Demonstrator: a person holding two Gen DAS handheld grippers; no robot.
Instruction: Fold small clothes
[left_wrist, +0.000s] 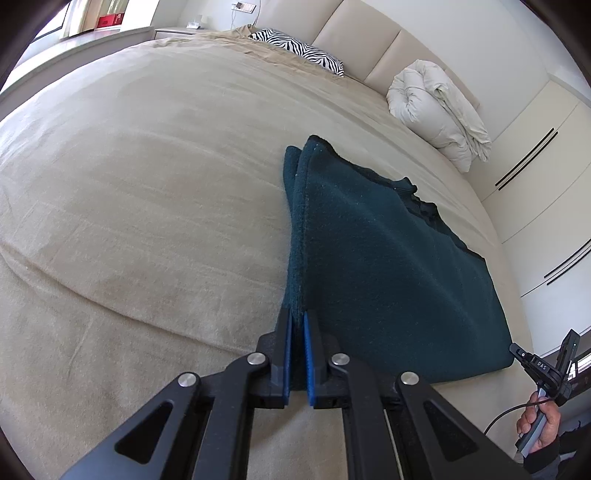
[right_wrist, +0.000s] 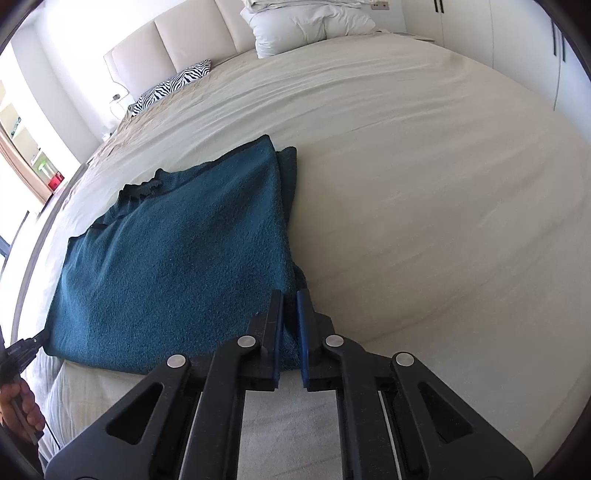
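Observation:
A dark teal garment (left_wrist: 388, 266) lies folded on the beige bed; it also shows in the right wrist view (right_wrist: 177, 266). My left gripper (left_wrist: 298, 317) is shut on the garment's near left corner, with cloth pinched between the blue pads. My right gripper (right_wrist: 290, 299) is shut on the garment's near right corner. A dark ribbed collar (right_wrist: 142, 190) shows at the far edge. The right gripper's tip (left_wrist: 517, 349) shows at the cloth's corner in the left view.
The beige bedspread (left_wrist: 147, 206) spreads wide on all sides. A zebra-print pillow (left_wrist: 299, 50) and a rolled white duvet (left_wrist: 439, 110) lie by the headboard. White wardrobe doors (left_wrist: 546, 155) stand at the right.

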